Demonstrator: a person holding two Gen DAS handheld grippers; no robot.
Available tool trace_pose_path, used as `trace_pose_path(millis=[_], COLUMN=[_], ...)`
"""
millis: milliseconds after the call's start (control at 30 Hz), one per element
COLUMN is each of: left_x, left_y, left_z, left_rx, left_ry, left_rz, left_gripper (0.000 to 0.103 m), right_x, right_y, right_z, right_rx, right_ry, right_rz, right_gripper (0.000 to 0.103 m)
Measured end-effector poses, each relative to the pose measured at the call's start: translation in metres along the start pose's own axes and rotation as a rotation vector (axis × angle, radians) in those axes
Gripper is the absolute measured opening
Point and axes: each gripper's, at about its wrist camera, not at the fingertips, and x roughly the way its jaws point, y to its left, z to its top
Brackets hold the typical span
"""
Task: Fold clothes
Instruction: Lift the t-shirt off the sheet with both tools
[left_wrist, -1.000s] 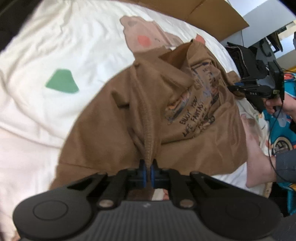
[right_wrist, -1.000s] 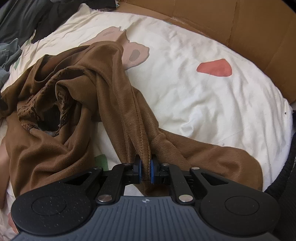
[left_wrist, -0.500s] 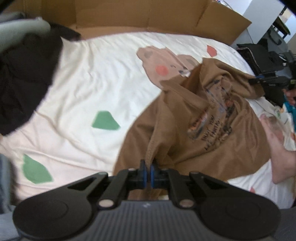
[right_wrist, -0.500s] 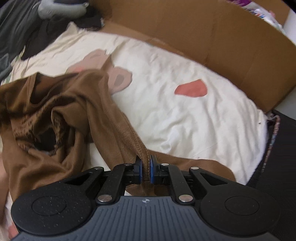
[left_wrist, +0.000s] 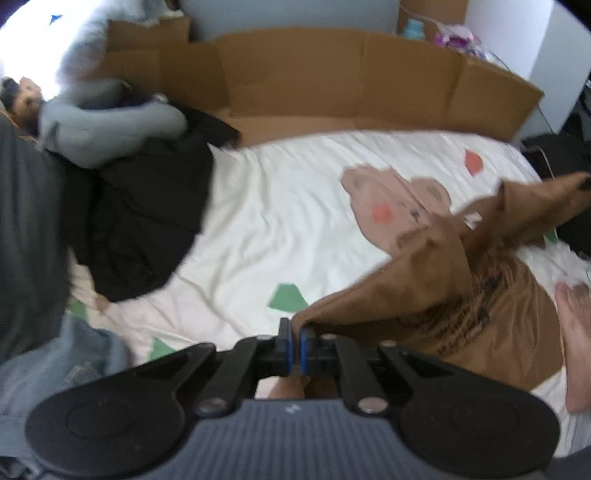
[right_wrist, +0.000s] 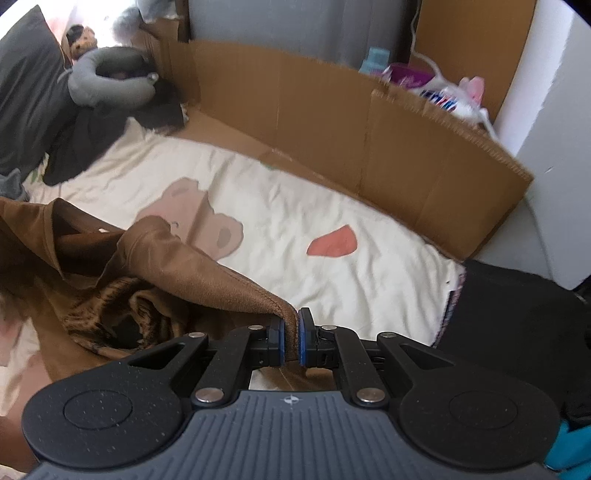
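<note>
1. The brown short-pile T-shirt with dark printed lettering (left_wrist: 436, 280) hangs stretched above the bed, pinched at two edges; its middle sags in folds toward the cream bedsheet printed with a pink bear and coloured patches (left_wrist: 280, 221).
2. The left gripper (left_wrist: 294, 345) has its blue-padded jaws closed almost flush on a thin brown edge of the shirt, the cloth running up and to the right from there.
3. The right gripper (right_wrist: 291, 341) is clamped on a stitched hem of the same shirt (right_wrist: 207, 273); a narrow strip of folded fabric fills the slit between its jaws.
4. Only the left wrist view shows the shirt's far corner lifted at the right edge, and a bare foot (left_wrist: 574, 332) lying beside the cloth; this view is blurred.
5. Only the right wrist view looks into the shirt's dark opening and shows the red patch on the sheet (right_wrist: 332, 242) plainly.
6. Behind the bed stands a wall of brown corrugated cardboard (right_wrist: 332, 122), seen in both views.
7. At the far left lie a heap of black clothing (left_wrist: 147, 214) and a grey U-shaped neck pillow (right_wrist: 107, 83); the right view shows them sharper.
</note>
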Motion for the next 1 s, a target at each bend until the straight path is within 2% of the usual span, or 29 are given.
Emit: trace_pose_path(millis=[233,533,1000], left_x=[-0.06,-0.144,-0.276], left_y=[-0.001,0.0,-0.016], left_z=[0.019,0.033,0.036], left_rx=[-0.007,-0.008,0.033], left_ry=[-0.097,-0.243,-0.494], left_rz=[0.06,0.12,0.185], left_gripper=[0.004,0.004,0.004], right_x=[-0.063,-0.151,-0.289], right_y=[0.001,-0.002,0.01], right_z=[0.005,0.02,0.046], right_rx=[0.048,0.074,0.007], right_ry=[-0.048,-0.167,-0.371], right_rz=[-0.032,-0.083,-0.176], right_gripper=[0.005,0.005,0.005])
